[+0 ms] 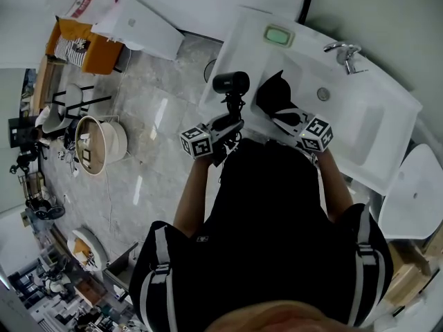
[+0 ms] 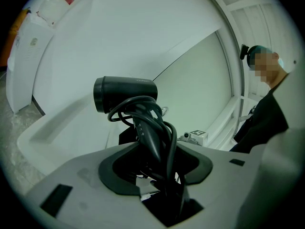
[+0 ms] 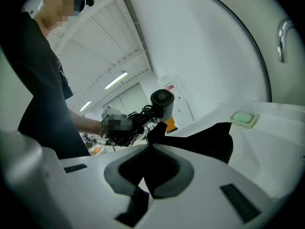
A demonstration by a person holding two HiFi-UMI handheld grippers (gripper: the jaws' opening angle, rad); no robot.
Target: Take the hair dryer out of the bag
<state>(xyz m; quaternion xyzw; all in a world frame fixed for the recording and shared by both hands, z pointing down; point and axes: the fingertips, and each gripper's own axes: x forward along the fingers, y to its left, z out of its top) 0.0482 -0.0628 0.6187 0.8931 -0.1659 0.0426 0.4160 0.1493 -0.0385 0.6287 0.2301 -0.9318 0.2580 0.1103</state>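
Black hair dryer (image 1: pixel 230 83) stands clear of the black bag (image 1: pixel 272 93), its handle clamped in the left gripper (image 2: pixel 157 173); the right gripper (image 3: pixel 147 175) pinches the bag's fabric.

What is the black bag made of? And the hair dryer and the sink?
The bag looks like soft matte cloth: it folds and droops without shine. The hair dryer looks like hard black plastic, smooth with a dull sheen; its cord seems rubbery, bending in loops. The sink looks like glossy white ceramic, though I can't be sure.
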